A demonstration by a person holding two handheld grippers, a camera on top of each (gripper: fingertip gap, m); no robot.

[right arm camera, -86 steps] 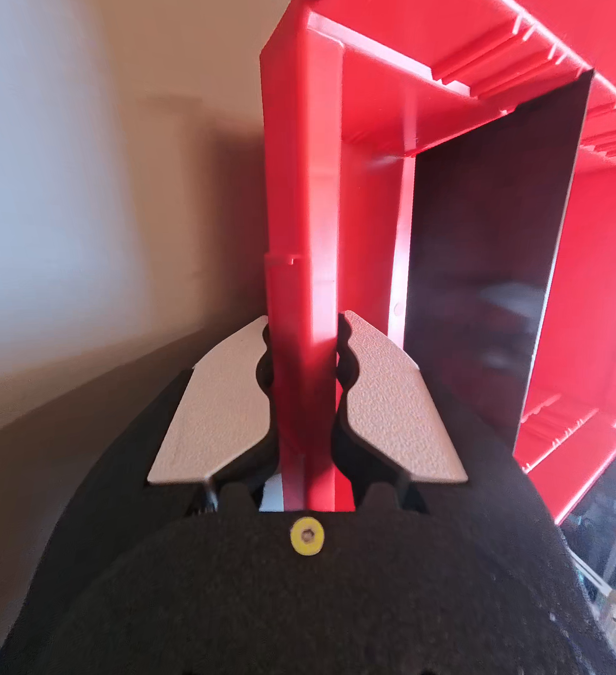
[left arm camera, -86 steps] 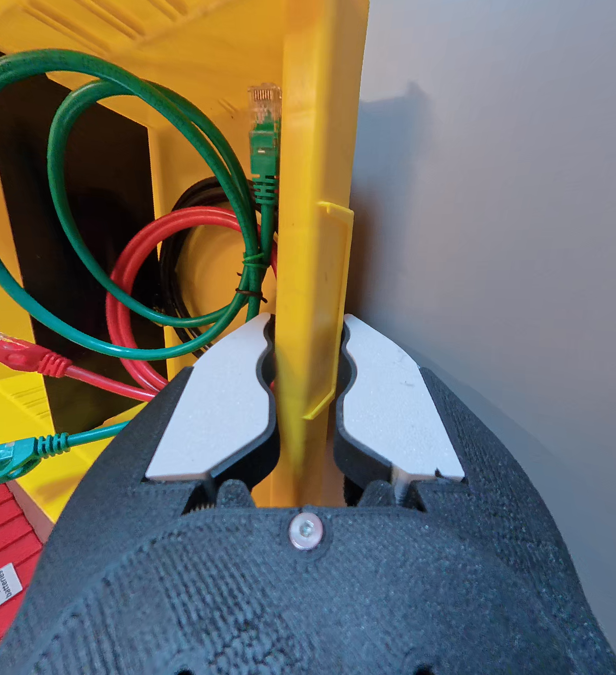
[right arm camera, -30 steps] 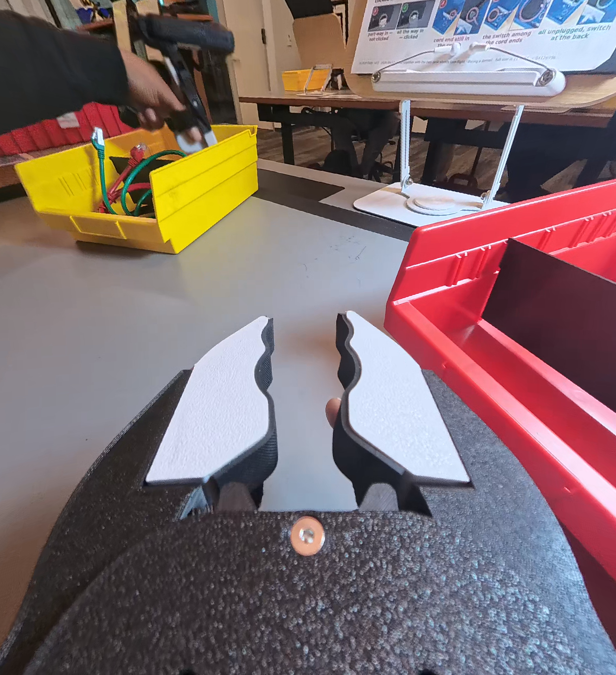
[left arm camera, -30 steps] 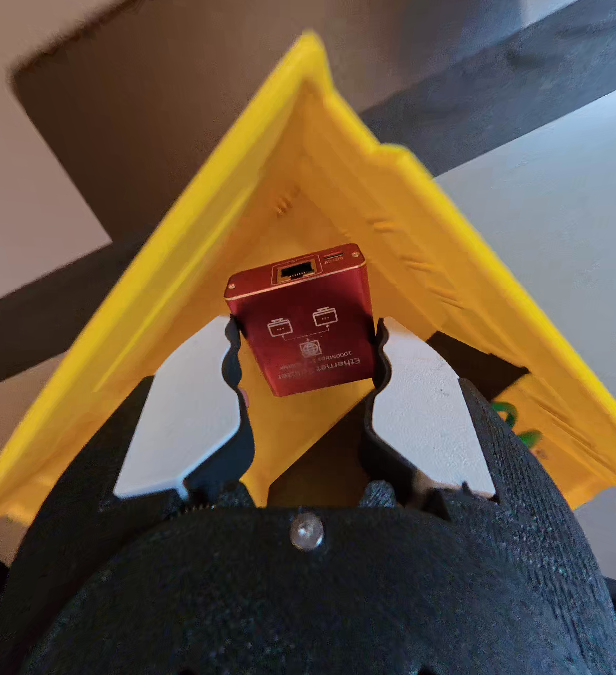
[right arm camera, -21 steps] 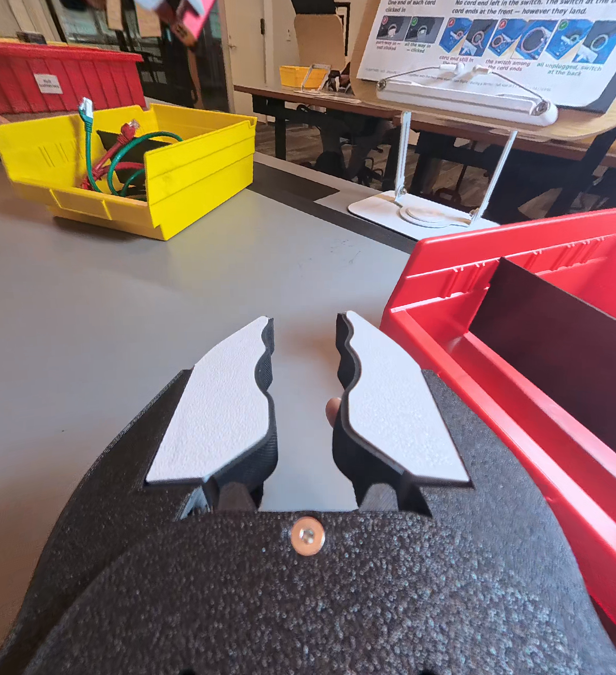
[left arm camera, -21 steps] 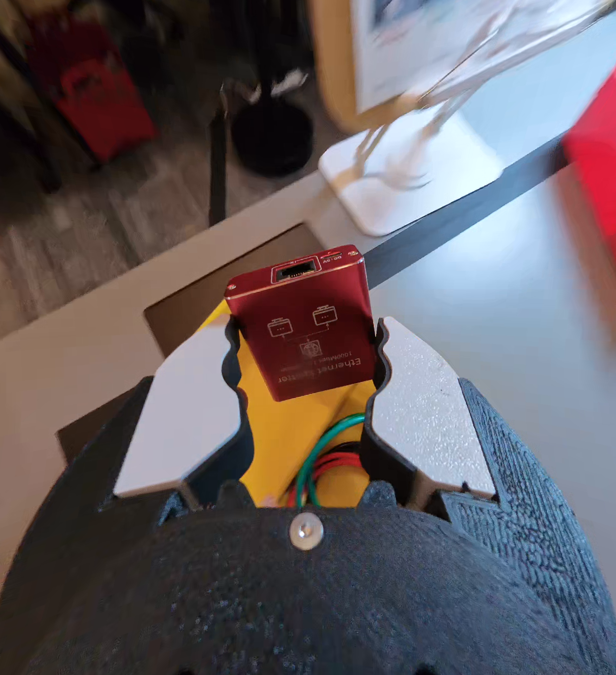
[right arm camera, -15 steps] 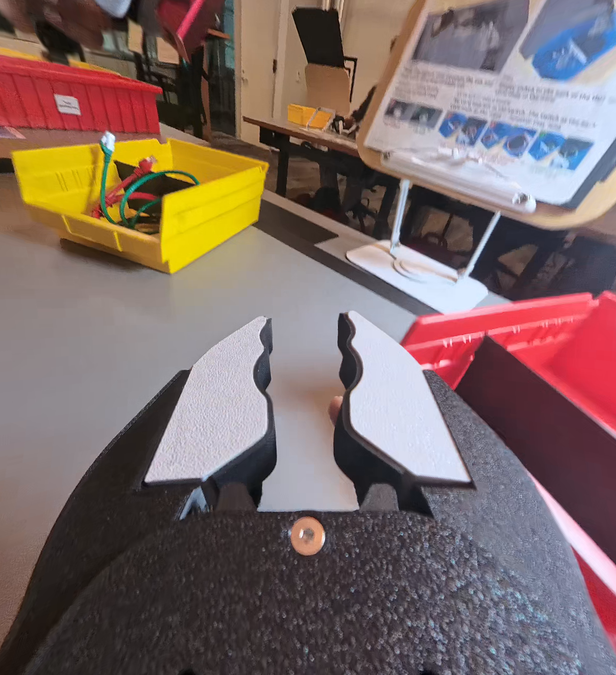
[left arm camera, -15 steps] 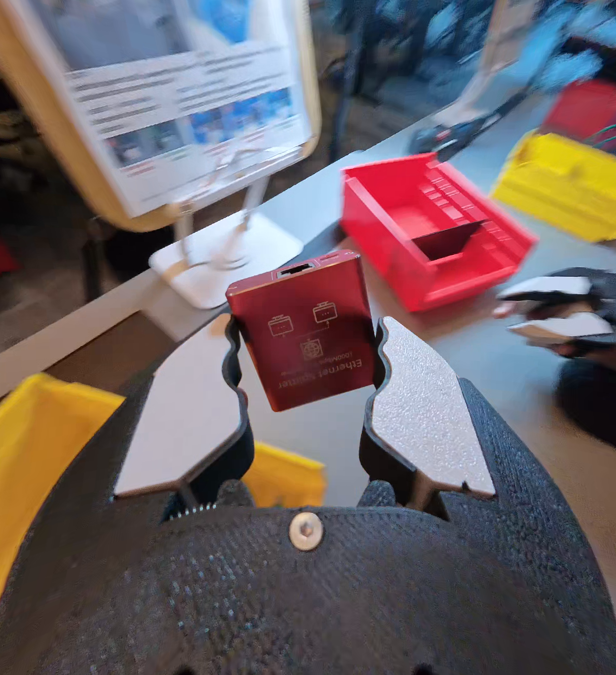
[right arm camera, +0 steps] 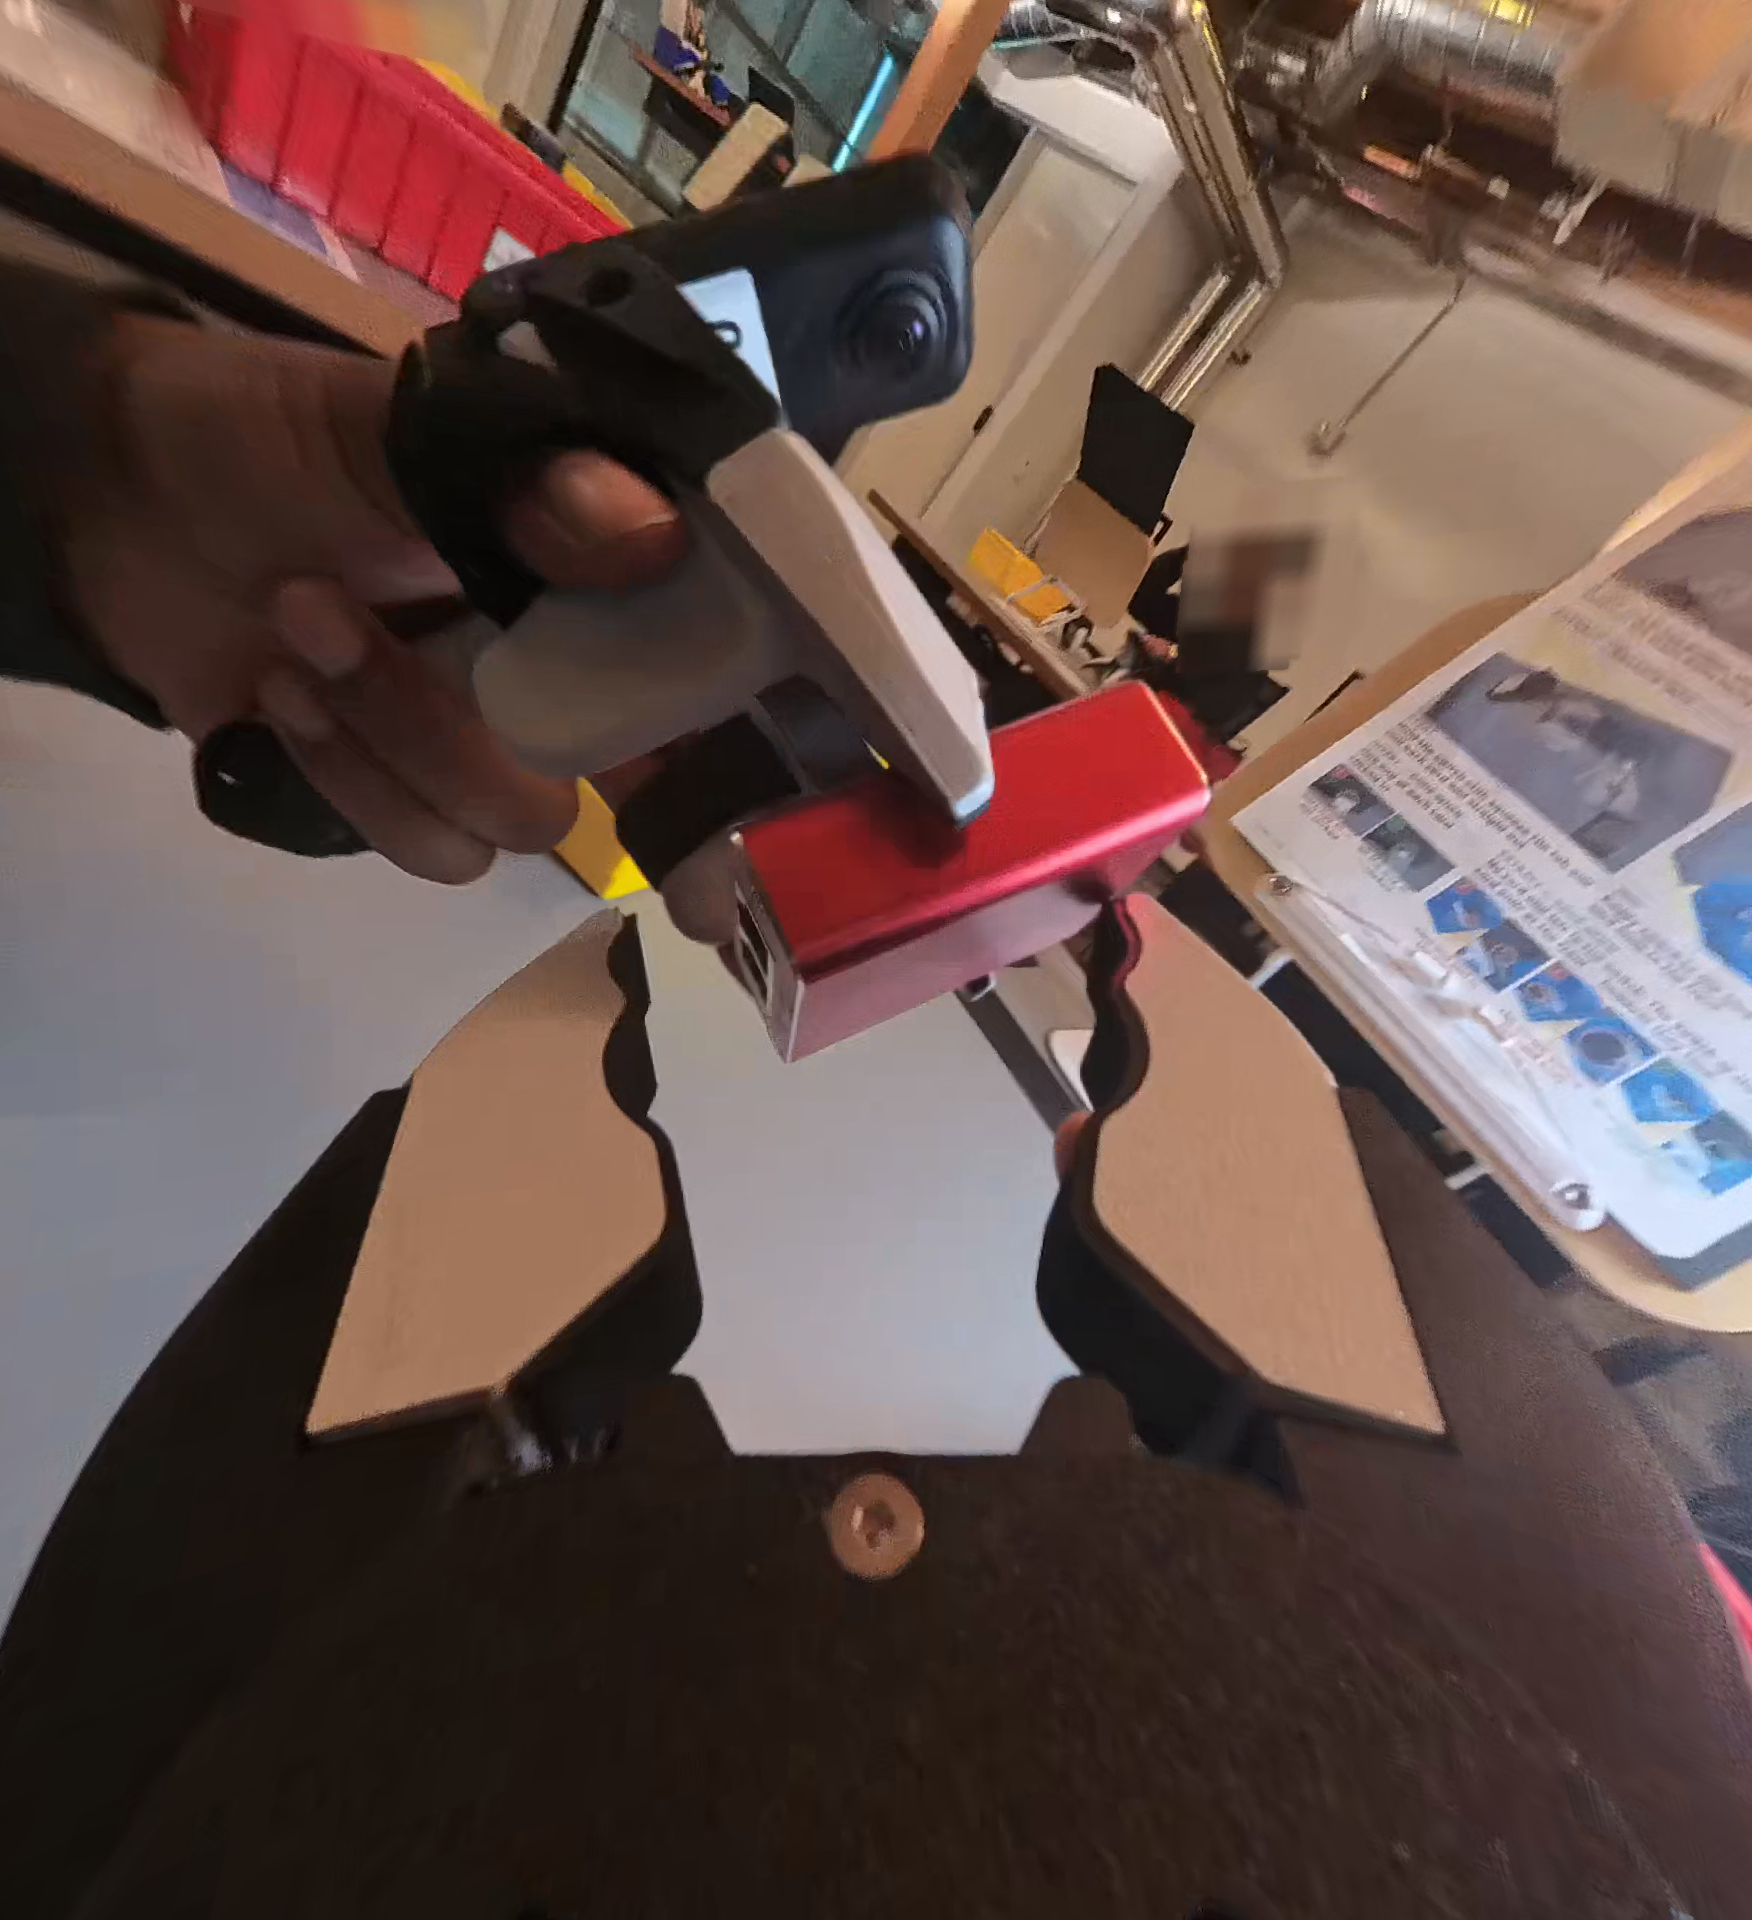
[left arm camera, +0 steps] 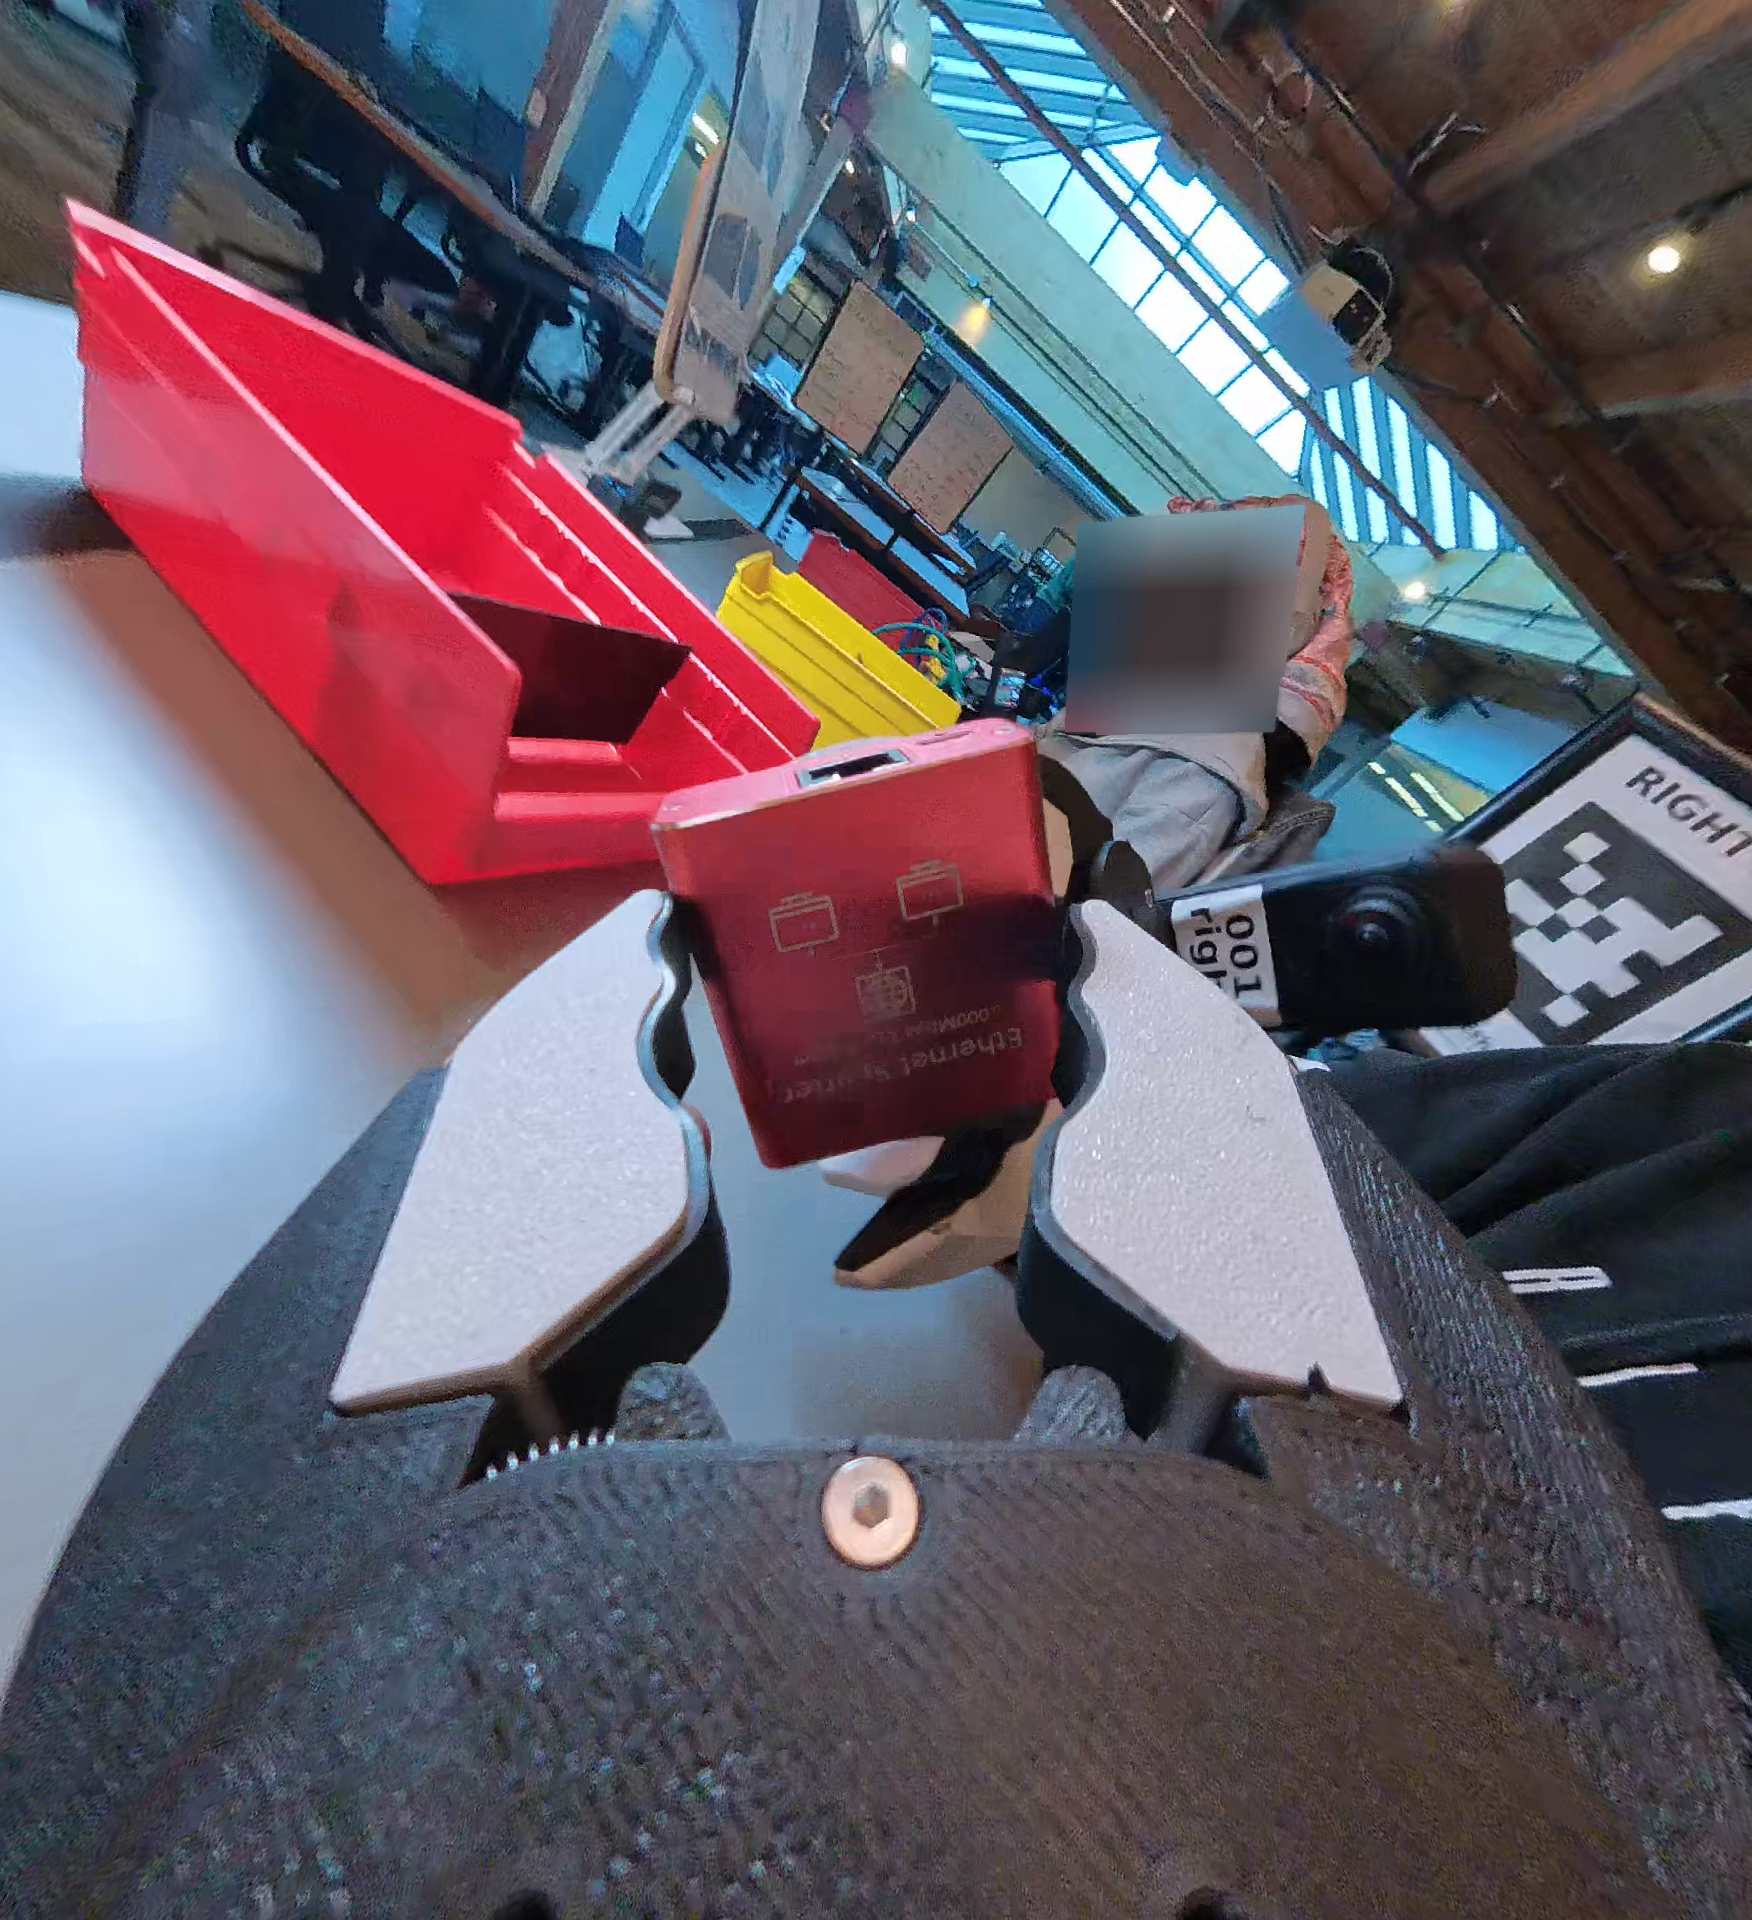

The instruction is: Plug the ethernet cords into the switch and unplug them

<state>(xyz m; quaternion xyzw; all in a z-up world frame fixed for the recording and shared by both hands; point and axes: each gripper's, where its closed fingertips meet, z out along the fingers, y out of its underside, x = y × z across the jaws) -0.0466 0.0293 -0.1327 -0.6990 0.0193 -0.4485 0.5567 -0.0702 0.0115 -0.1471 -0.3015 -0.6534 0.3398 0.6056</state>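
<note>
The left gripper holds the red switch by its two narrow sides, in the air above the grey table. It looks rigid, light and smooth-skinned, so a flat-sided pinch suits it. The right gripper is spread wide and empty just below it. The right wrist view shows a port end that the left wrist view hides; the left shows the single opposite port and the red bin.
</note>
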